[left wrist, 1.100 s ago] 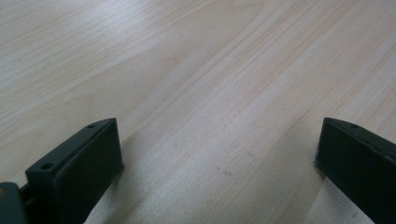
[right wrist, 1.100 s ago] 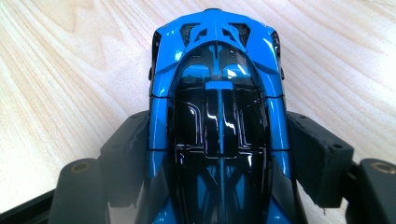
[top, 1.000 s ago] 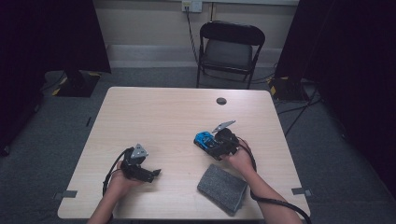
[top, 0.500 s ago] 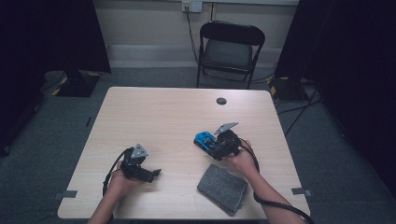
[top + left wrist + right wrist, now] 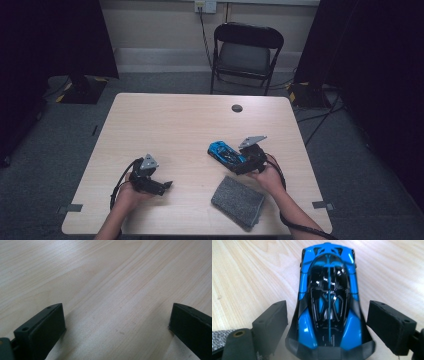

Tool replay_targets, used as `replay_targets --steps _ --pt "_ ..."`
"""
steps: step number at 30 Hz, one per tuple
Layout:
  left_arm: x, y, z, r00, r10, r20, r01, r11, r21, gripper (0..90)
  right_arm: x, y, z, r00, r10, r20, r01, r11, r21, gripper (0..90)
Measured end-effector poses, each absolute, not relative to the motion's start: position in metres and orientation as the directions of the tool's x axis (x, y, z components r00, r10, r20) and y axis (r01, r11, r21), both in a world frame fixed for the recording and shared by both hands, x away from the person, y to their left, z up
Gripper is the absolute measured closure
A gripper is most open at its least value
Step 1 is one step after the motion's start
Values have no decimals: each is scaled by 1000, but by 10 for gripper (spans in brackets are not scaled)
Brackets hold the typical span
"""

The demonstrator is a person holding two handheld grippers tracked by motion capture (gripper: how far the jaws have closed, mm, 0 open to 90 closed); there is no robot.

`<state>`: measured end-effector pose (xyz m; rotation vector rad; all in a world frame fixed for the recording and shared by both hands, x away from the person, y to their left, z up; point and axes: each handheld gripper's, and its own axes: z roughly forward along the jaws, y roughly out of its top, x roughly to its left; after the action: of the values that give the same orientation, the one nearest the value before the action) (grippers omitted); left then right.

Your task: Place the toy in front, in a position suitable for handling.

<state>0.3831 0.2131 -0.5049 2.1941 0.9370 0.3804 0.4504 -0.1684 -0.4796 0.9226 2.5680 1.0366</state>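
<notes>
- A light wooden table (image 5: 165, 130) stands on a grey floor, seen from above, with a black folding chair (image 5: 247, 50) behind its far edge.
- A grey cloth (image 5: 237, 201) lies folded near the table's front edge, just in front of the person's right hand.
- The right gripper (image 5: 239, 162) rests on the table right of centre. Its jaws have just been opening and now stand apart on either side of the car, with a small gap at each flank in the right gripper view.
- The left gripper (image 5: 167, 185) sits near the front left, its jaws wide apart over bare wood.
- A blue and black toy car (image 5: 225, 152) stands on the table between the right gripper's jaws, its rear end nearest that gripper's camera.
- A small dark round disc (image 5: 237, 108) lies near the far edge.
</notes>
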Motion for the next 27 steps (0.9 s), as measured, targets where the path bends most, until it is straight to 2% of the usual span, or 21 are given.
replay_targets --steps 7,14,20,23,24,27 --pt "383 213 -505 691 723 -10 514 -482 710 0 448 -175 -492 -775 631 43 484 548 683 159" --pt "383 213 -505 691 722 -8 513 -483 709 0 446 -178 -499 -790 613 4 442 565 697 160" --pt "382 212 -505 686 727 -9 516 -478 711 0 443 -183 -504 -793 610 5 417 536 734 166" --pt "381 212 -505 681 733 -14 522 -471 711 0 443 -182 -504 -789 614 -2 414 535 736 182" --pt "381 212 -505 673 740 -12 526 -467 710 0 442 -182 -504 -797 604 1 406 534 742 231" --pt "380 212 -505 664 747 -15 533 -460 710 0 442 -182 -504 -796 605 -1 404 533 744 233"
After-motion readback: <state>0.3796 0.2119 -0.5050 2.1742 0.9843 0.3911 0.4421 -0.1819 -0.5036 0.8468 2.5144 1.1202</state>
